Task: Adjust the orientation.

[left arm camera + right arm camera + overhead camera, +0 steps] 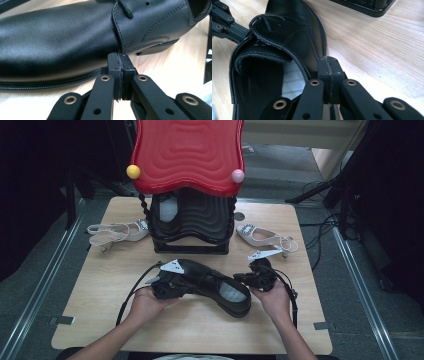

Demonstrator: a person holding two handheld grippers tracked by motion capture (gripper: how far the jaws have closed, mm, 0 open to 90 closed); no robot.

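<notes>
Claw tips on both sides are clenched with nothing between them: the left claw (119, 75) has its jaws pressed flat together just beside the welt of the black leather shoe (215, 285), and the right claw (329, 75) shows the same closed pair at the rim of the shoe's opening, above the pale insole. Neither has a grip on the leather; whether the tips actually touch it cannot be told.

That shoe lies on the wooden worktop (100, 320), near the person's edge, toe toward the left claw and heel toward the right, a lace (265, 21) loose across its tongue. Behind it stands a black shoe rack (192, 227) under a red wavy top (187, 152) (a second dark shoe seems to sit on its shelf). A pale slingback sandal (117, 232) lies to the rack's left and its mate (265, 237) to the right, both well apart from the black shoe.

What could go wrong, as a judgement: closed tips can only nudge, so a lift attempted like this would likely let the smooth, rounded upper slide off and tip. Opening at the heel rim could also snag the lace or fold the collar inward.

No brand, label or readable writing shows; the insole carries only faint ruled lines.
</notes>
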